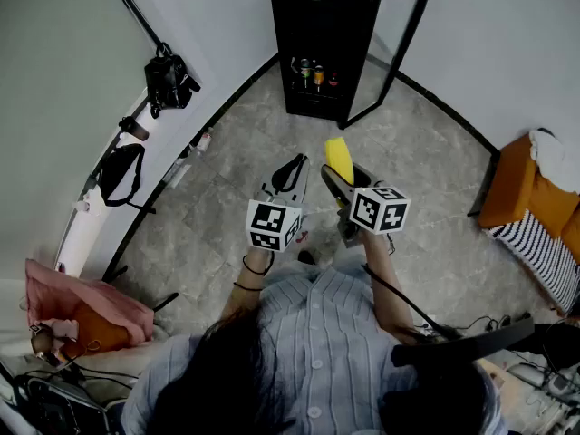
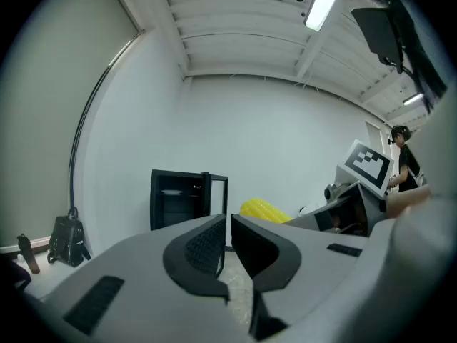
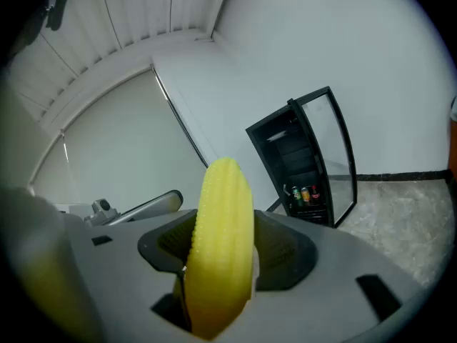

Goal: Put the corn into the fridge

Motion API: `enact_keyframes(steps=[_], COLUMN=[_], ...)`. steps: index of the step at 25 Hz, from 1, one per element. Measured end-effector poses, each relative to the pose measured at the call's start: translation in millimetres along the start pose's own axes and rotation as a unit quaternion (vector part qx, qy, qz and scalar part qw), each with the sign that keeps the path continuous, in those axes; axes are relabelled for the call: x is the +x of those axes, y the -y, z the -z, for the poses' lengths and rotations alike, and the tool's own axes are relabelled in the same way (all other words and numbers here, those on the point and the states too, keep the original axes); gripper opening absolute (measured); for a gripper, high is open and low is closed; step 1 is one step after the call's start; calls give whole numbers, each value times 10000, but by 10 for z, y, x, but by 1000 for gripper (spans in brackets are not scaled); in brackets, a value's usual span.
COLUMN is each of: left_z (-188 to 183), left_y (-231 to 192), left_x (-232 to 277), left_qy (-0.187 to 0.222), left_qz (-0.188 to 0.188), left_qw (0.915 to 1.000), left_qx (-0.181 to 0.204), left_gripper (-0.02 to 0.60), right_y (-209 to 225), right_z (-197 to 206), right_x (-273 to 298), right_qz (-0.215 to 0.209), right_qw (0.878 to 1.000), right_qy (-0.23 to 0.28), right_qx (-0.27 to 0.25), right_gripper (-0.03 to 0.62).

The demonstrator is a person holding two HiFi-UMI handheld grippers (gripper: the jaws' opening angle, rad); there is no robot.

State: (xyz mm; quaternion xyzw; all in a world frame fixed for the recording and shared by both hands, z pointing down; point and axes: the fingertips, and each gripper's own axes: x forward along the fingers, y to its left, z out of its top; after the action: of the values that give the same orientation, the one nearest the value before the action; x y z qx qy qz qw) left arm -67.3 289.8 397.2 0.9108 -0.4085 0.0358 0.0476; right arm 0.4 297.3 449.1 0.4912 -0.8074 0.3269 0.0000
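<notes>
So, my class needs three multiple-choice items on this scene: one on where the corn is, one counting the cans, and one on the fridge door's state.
1. The corn is: A on the floor; B in the right tongs; C on a shelf.
2. Cans visible in the fridge: A one; B six; C three.
3. The fridge door is: A open; B shut; C removed.
Key: B, the tongs clamp it; C, green, orange and red cans stand in a row; A, it swings out from the cabinet.
</notes>
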Motion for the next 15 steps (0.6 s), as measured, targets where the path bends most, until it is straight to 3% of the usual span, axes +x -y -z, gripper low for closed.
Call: enact_keyframes(steps=[15], left_z=[92], left_y=[-65], left_x=[-26], left_qy=[-86], left_qz=[0], left_qw=[9999], left_qx=[-64], left_gripper=[20], right_y=[54], right_z=[92], right_x=[15], right_qz=[114], right_qw=[9996], right_qy=[30], right_qx=[242], right_gripper=[245])
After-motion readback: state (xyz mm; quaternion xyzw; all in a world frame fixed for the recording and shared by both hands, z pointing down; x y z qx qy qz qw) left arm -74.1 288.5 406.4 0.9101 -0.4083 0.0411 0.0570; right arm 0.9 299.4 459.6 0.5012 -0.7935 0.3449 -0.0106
